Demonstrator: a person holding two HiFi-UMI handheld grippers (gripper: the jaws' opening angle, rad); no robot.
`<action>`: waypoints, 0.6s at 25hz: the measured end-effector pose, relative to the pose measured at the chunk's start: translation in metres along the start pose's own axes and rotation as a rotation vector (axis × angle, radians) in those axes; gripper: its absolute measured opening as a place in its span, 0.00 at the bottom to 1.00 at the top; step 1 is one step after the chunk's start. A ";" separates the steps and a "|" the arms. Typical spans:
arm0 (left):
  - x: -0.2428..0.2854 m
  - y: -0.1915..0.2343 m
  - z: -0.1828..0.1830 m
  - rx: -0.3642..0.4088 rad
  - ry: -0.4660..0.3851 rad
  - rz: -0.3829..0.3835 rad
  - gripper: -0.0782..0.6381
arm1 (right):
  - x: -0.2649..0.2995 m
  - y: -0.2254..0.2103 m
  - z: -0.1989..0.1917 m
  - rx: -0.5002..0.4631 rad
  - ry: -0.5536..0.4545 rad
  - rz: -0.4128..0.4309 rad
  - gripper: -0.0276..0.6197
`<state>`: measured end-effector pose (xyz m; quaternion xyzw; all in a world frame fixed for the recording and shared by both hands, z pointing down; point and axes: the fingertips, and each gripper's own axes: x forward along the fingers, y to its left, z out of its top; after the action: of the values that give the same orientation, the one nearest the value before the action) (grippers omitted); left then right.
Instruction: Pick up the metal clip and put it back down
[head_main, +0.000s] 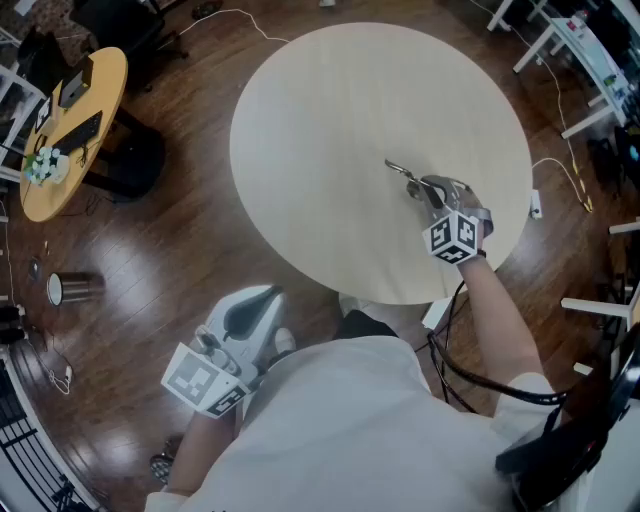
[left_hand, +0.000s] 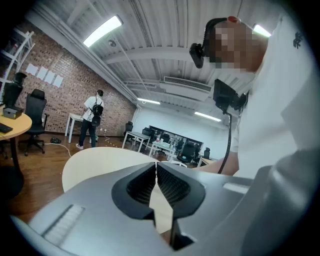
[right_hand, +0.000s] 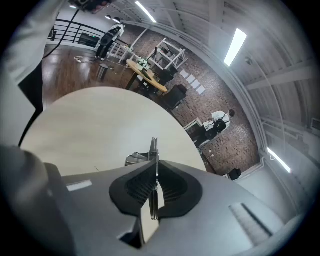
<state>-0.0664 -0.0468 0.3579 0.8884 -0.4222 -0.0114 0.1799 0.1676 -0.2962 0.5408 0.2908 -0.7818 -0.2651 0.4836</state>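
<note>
A person leans over a round, pale surface (head_main: 320, 110), a gripper in each hand. The right gripper (head_main: 418, 188) is clamped tight on the metal clip (head_main: 397, 168). In the right gripper view the thin clip (right_hand: 154, 150) stands edge-on between the pads and pokes out past the tips, over the right half of the surface. Whether the clip touches the wood cannot be told. The left gripper (head_main: 262, 296), jaws closed together on nothing, hangs off the surface's near edge, above the dark wooden floor (head_main: 150, 250).
</note>
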 end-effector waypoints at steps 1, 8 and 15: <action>-0.008 -0.002 0.001 0.008 -0.002 -0.008 0.11 | -0.015 0.001 0.009 0.005 -0.005 -0.006 0.06; -0.070 0.004 -0.005 0.034 -0.011 -0.068 0.11 | -0.119 0.011 0.076 0.033 -0.015 -0.063 0.06; -0.112 0.011 -0.017 0.039 -0.013 -0.148 0.11 | -0.216 0.033 0.151 0.046 -0.021 -0.144 0.06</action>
<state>-0.1441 0.0369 0.3630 0.9205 -0.3565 -0.0220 0.1585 0.1021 -0.0998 0.3751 0.3545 -0.7698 -0.2839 0.4484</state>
